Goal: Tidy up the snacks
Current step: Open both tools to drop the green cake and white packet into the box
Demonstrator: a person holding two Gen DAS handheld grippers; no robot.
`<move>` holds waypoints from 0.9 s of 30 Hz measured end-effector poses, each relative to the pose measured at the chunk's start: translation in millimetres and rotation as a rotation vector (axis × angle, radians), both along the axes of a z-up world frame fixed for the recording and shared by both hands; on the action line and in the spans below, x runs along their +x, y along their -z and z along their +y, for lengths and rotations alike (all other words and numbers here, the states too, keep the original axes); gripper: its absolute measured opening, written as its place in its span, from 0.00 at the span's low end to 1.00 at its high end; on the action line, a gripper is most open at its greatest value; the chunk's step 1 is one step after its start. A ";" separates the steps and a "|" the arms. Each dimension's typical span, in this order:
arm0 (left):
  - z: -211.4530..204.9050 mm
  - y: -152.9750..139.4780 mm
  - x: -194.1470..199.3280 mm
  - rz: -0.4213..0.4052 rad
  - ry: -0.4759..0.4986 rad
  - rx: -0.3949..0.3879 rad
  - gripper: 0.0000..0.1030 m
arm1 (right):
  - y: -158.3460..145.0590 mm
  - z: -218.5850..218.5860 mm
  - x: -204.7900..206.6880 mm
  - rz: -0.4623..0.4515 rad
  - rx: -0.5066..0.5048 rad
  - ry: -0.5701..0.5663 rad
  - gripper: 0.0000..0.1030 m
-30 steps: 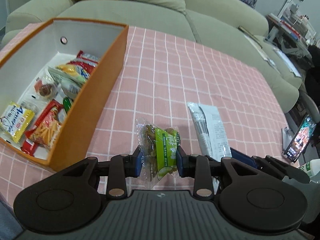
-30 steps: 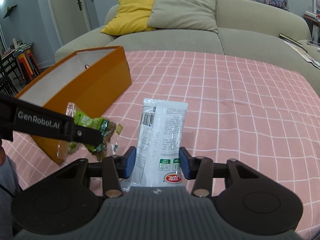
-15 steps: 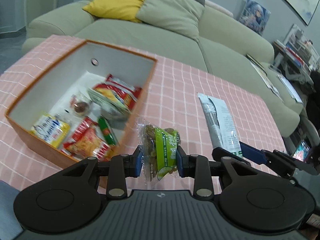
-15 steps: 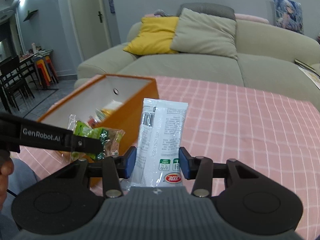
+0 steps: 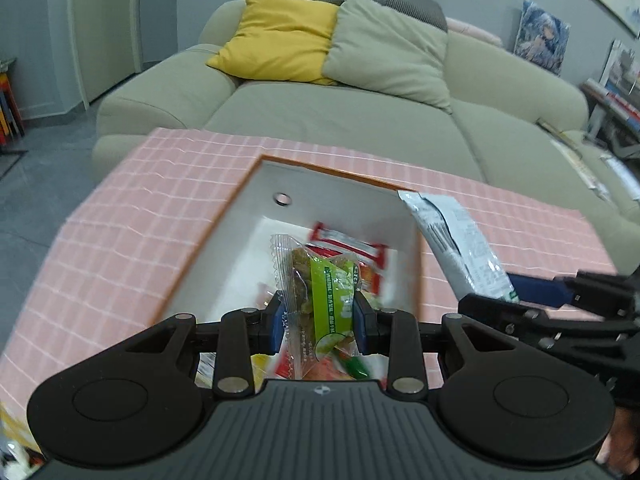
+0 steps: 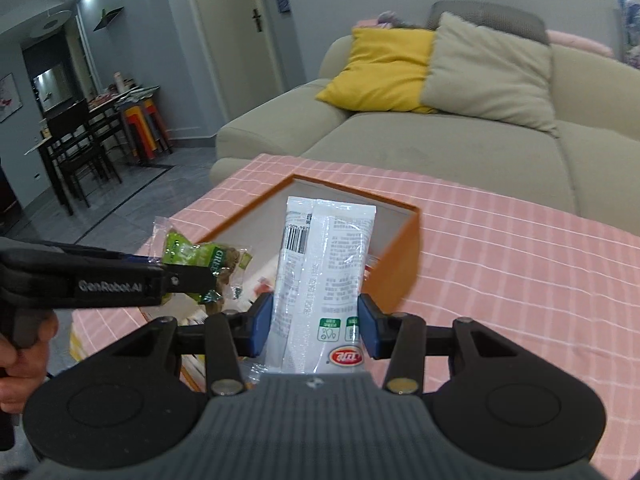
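Your left gripper (image 5: 319, 318) is clamped on a green snack packet (image 5: 326, 300), held upright over the near end of the orange box (image 5: 216, 236) so it can drop among the snacks already inside. Your right gripper (image 6: 316, 330) pinches a white pouch (image 6: 324, 264) near its bottom end, standing it up just right of the green packet, above the box's right side. Beyond lies the pink checked tablecloth (image 6: 520, 248), then the sofa (image 5: 360, 120).
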State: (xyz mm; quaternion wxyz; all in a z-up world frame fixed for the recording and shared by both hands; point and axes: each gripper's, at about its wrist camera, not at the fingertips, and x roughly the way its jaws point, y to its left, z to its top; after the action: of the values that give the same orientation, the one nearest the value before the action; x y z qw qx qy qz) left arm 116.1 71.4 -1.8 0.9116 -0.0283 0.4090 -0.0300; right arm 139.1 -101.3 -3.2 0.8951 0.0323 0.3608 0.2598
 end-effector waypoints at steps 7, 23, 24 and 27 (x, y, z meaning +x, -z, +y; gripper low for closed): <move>9.4 22.7 42.6 0.046 0.067 0.121 0.36 | 16.2 33.9 63.2 0.134 -0.025 -0.004 0.42; 19.6 80.1 90.9 0.171 0.161 0.241 0.36 | 77.0 80.2 154.3 0.294 -0.124 -0.041 0.42; 19.5 82.4 91.6 0.177 0.167 0.248 0.36 | 80.4 85.2 157.6 0.298 -0.134 -0.048 0.42; 18.0 86.6 92.5 0.182 0.178 0.281 0.36 | 88.1 95.2 165.3 0.312 -0.156 -0.060 0.43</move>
State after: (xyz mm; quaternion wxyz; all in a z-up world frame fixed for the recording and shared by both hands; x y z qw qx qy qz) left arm 208.6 89.5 -88.4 0.8596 0.1330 0.4908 -0.0505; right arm 304.4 -6.0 -91.3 0.8200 -0.0082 0.5151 0.2496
